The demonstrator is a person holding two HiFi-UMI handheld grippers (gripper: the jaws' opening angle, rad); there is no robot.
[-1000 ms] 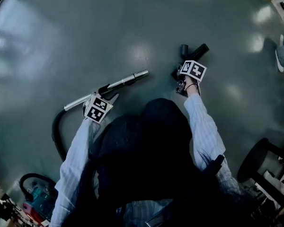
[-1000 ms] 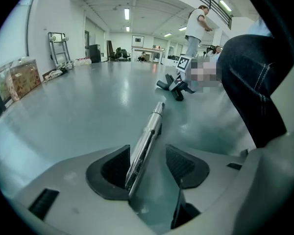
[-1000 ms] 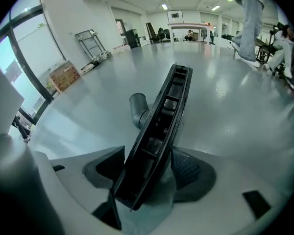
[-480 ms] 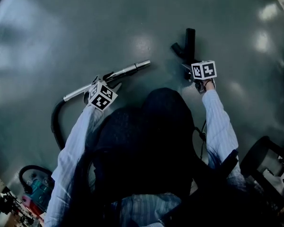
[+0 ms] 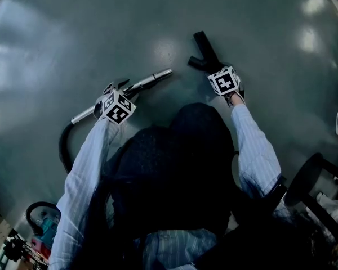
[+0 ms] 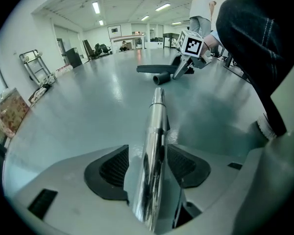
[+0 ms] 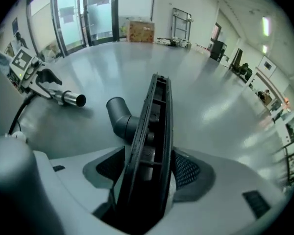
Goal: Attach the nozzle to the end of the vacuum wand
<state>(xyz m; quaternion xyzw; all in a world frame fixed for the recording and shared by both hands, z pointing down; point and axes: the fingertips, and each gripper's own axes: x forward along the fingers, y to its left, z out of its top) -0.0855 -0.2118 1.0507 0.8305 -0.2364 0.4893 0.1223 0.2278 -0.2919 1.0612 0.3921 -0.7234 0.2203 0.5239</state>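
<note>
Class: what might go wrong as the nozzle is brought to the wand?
1. The left gripper has just been opening its jaws; the wand lies loose between them, so it may slide away when pushed.
2. The right gripper clamps the nozzle by its flat head, and its neck is not yet in line with the wand's end; misalignment could jam it.

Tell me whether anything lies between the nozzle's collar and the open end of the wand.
Nothing visible stands in the way. In the right gripper view, only a short stretch of bare floor shows between the collar of the nozzle and the open end of the wand.
</note>
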